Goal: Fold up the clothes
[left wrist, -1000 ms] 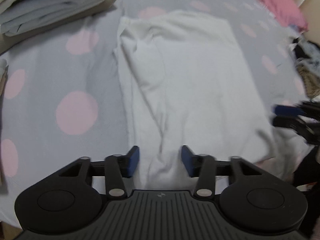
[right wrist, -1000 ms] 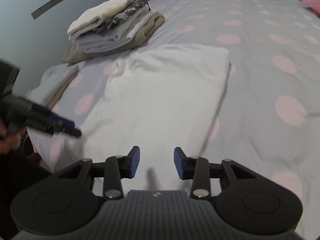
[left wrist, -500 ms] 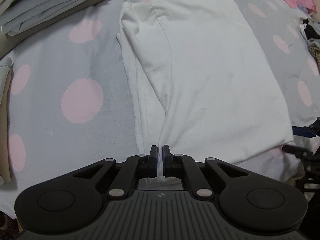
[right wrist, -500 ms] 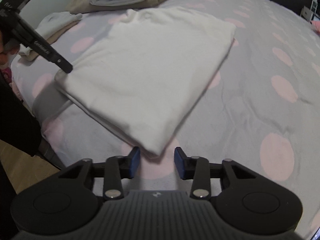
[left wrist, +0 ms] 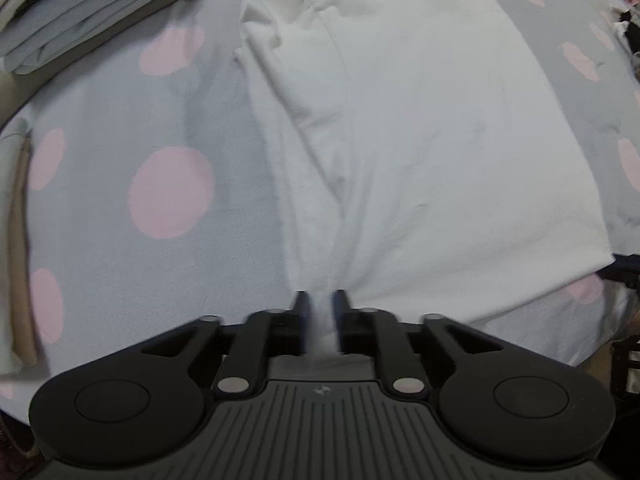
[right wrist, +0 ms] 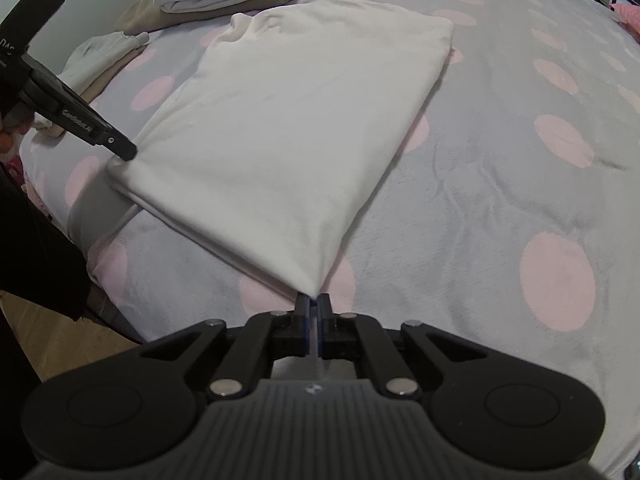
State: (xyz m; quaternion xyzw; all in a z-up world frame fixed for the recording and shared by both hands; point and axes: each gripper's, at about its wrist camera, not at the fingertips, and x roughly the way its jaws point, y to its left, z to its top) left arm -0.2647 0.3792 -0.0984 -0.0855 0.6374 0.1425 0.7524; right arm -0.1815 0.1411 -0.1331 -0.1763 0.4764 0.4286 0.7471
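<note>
Shirt corner pinched in right claw.

The left wrist view looks almost straight down, close over the near edge of the folded white cotton garment on the grey pink-dotted bed, while the right wrist view slants across the same garment from its near corner.

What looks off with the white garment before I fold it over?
The white garment lies mostly flat, but its left side is bunched and creased. The left gripper has cloth between its jaws, which are opening. The right gripper is shut on the near corner. Nothing looks torn or spilled.
</note>
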